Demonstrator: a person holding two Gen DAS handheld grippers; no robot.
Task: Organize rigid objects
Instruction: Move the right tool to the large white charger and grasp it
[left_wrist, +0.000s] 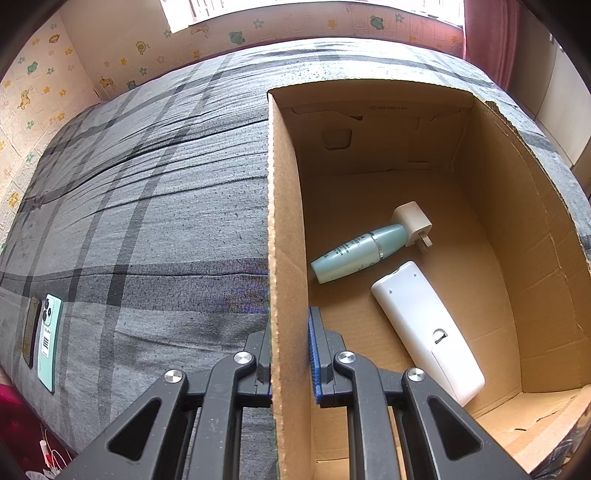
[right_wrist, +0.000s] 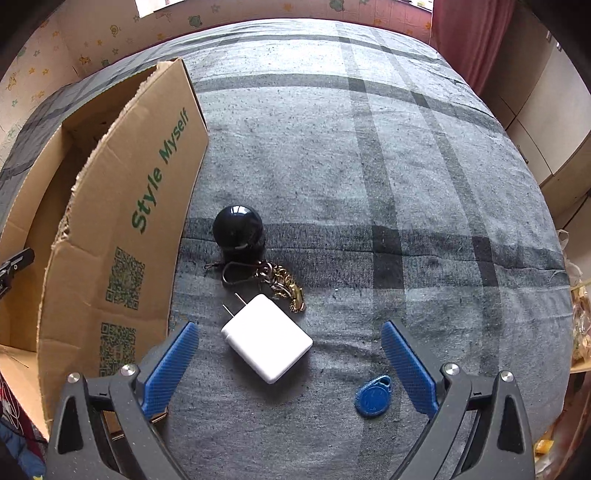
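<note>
My left gripper is shut on the left wall of an open cardboard box, one pad on each side of it. Inside the box lie a pale green bottle, a small white plug adapter and a white remote control. My right gripper stands open just above the grey checked bedspread, its blue fingers either side of a white charger block without touching it. Beyond the charger lie a black ball-shaped object and a gold keychain. A blue key fob lies by the right finger.
The box's outer wall, printed with green lettering and QR codes, stands just left of my right gripper. Two phones, one mint green, lie at the bed's left edge. The bedspread reaches back to a patterned wall; a pink curtain hangs at the right.
</note>
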